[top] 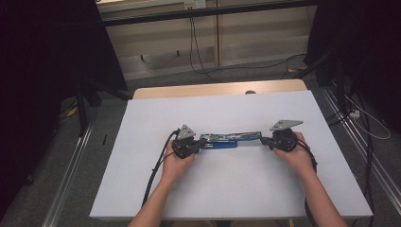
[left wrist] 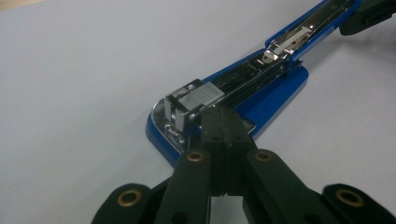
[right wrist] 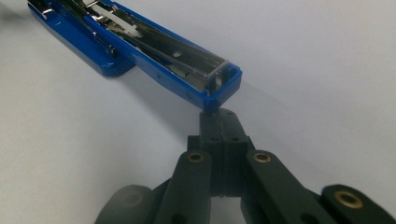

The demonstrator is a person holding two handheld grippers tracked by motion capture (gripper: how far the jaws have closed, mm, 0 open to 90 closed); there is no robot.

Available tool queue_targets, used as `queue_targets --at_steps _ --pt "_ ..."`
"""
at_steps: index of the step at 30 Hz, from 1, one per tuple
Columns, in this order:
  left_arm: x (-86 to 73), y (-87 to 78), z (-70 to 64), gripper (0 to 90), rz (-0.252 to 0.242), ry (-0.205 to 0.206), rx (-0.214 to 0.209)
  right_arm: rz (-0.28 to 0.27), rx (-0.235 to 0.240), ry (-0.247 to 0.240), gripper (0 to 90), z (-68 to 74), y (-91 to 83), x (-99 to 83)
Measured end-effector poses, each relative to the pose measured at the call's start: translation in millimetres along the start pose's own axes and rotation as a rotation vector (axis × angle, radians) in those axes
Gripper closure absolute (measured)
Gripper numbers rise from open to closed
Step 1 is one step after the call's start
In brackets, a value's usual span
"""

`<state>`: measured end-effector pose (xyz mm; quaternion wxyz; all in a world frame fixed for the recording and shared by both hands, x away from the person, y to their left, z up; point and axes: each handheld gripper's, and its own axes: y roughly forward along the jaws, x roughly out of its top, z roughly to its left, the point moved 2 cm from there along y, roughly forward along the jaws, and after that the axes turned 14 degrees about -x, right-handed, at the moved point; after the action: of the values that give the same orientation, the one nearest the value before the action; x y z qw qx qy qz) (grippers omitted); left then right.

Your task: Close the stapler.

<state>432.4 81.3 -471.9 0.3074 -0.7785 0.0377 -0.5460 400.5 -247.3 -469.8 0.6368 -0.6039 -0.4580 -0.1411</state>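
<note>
Hands come first, nearest you, each on a gripper at one end of the blue stapler (top: pixel 222 140), which lies swung open flat on the white table (top: pixel 142 189). Your left gripper (top: pixel 196 145) has its jaws pressed together, tips resting on the stapler's base beside the metal staple head — gripping nothing. Your right gripper (top: pixel 265 141) is likewise closed, tips just touching the far blue end — also empty. Beyond the stapler, bare tabletop.
</note>
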Motion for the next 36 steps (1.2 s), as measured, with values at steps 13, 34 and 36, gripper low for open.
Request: queue_targets --at_steps 13,34,36 --pt "0.0 0.0 0.5 90.0 0.005 0.012 0.006 -0.023 0.013 0.006 90.0 2.4 -1.7 3.6" --pt "4.9 -12.2 -6.5 82.2 -0.056 -0.031 -0.053 -0.062 0.066 0.007 88.1 15.1 -3.9 8.4" --pt "5.6 -13.9 -8.1 78.4 -0.057 -0.034 -0.065 -0.063 0.071 0.019 84.6 16.8 -4.3 8.3"
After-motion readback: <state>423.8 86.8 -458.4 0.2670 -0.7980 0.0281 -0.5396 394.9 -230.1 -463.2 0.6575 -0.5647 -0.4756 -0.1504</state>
